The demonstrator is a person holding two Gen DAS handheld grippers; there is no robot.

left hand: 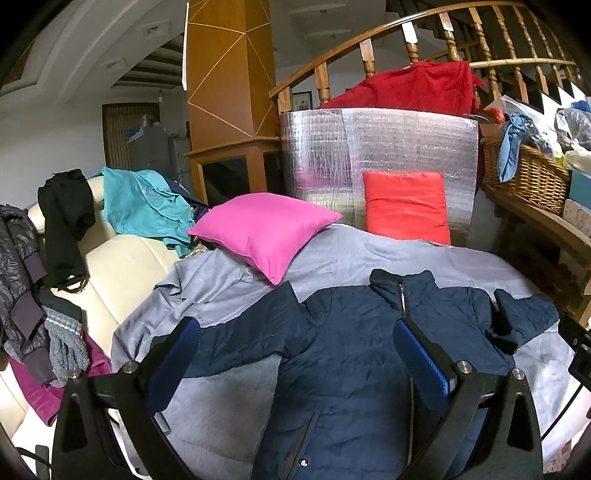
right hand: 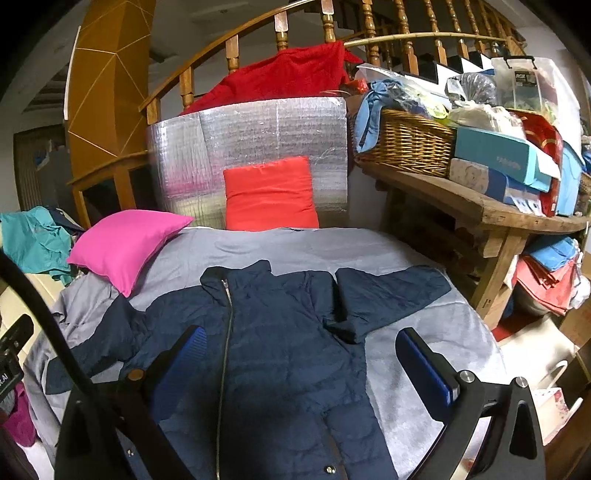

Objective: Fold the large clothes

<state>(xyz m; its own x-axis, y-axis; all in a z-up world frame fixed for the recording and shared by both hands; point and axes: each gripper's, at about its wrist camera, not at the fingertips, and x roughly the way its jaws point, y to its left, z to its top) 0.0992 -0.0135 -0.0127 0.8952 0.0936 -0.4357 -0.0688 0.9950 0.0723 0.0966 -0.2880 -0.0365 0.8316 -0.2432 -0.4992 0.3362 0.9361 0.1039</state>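
Both handheld grippers hovered above a navy padded jacket [left hand: 354,354] on a bed, folding apparently not yet begun. The left gripper [left hand: 295,354] and the right gripper [right hand: 301,356] each had their blue-padded jaws spread wide, holding nothing.

The jacket lay front up and zipped on the grey bedspread [left hand: 332,251], collar pointing to 12 o'clock, its body filling the near centre of both wrist views. One sleeve stretched flat toward 9 o'clock; the other, at about 2 o'clock in the right wrist view, lay bent near the shoulder with a crease at the armpit. Neither sleeve had been brought across the body and the hem was not turned up, so, judging by this layout, every fold remained to be made.

Beyond the collar, a pink cushion [right hand: 125,247] rested at 10 o'clock and an orange cushion [right hand: 271,194] leaned at 12 o'clock against a silver foil panel [right hand: 255,136]. Farthest back, a red garment [right hand: 280,79] hung over a wooden stair banister [left hand: 369,35].
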